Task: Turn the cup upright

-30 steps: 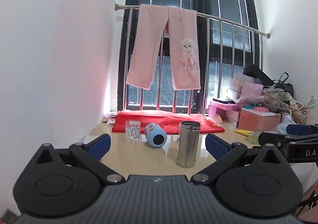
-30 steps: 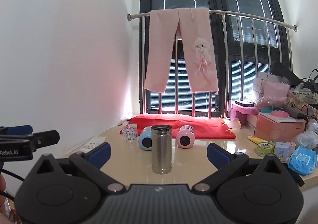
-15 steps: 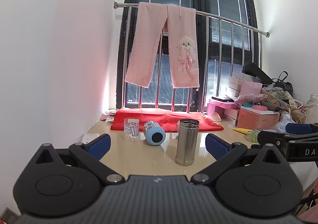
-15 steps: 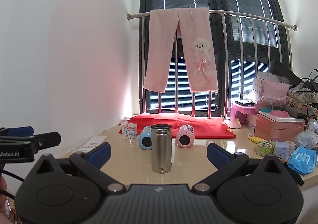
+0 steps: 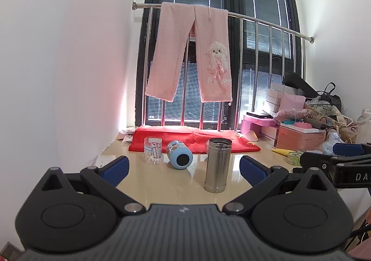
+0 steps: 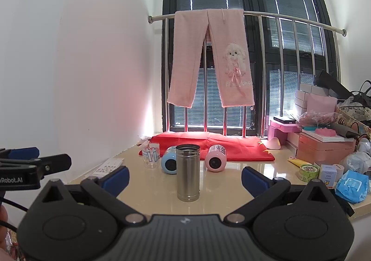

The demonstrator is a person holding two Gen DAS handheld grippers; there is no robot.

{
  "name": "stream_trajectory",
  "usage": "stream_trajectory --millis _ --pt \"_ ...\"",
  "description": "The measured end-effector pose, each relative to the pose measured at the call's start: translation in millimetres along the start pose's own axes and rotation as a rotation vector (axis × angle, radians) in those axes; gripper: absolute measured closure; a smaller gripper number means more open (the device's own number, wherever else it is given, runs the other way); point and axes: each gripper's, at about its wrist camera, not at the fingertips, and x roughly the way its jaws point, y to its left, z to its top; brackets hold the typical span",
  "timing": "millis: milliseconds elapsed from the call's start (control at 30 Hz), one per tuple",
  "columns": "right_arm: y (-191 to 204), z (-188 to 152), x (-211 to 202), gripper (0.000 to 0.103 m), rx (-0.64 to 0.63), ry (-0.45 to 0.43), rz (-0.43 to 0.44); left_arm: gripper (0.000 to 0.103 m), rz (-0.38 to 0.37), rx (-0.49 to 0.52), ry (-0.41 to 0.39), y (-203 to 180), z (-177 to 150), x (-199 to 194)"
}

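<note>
A steel cup (image 5: pixel 218 164) (image 6: pixel 188 171) stands upright on the beige table (image 5: pixel 162 182) (image 6: pixel 231 182), mouth up. Behind it a blue cup (image 5: pixel 179 154) (image 6: pixel 169 163) lies on its side, base toward me. A pink cup (image 6: pixel 216 160) also lies on its side; in the left wrist view the steel cup mostly hides it. A clear glass (image 5: pixel 152 150) (image 6: pixel 152 155) stands at the left. My left gripper (image 5: pixel 183 168) is open and empty, short of the cups. My right gripper (image 6: pixel 184 176) is open and empty, the steel cup in line between its fingers but farther off.
A red cloth (image 5: pixel 197 140) (image 6: pixel 208 145) lies by the window rail with pink trousers hung on it. Boxes, tape roll (image 6: pixel 309 171) and a blue wipes pack (image 6: pixel 352 185) crowd the table's right side. A white wall bounds the left.
The left gripper has lowered or tilted slightly, so the cups sit a little lower in its view. The right view is almost unchanged. Nothing was grasped.
</note>
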Motion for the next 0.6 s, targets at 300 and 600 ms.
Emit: stream_trajectory --millis 300,600 --pt "0.0 -0.6 -0.6 0.000 0.000 0.000 -0.001 0.000 0.001 0.002 0.004 -0.5 -2.7 1.9" --pt "-0.3 -0.5 -0.7 0.000 0.000 0.001 0.000 0.000 -0.008 0.002 0.004 1.1 -3.4 2.2"
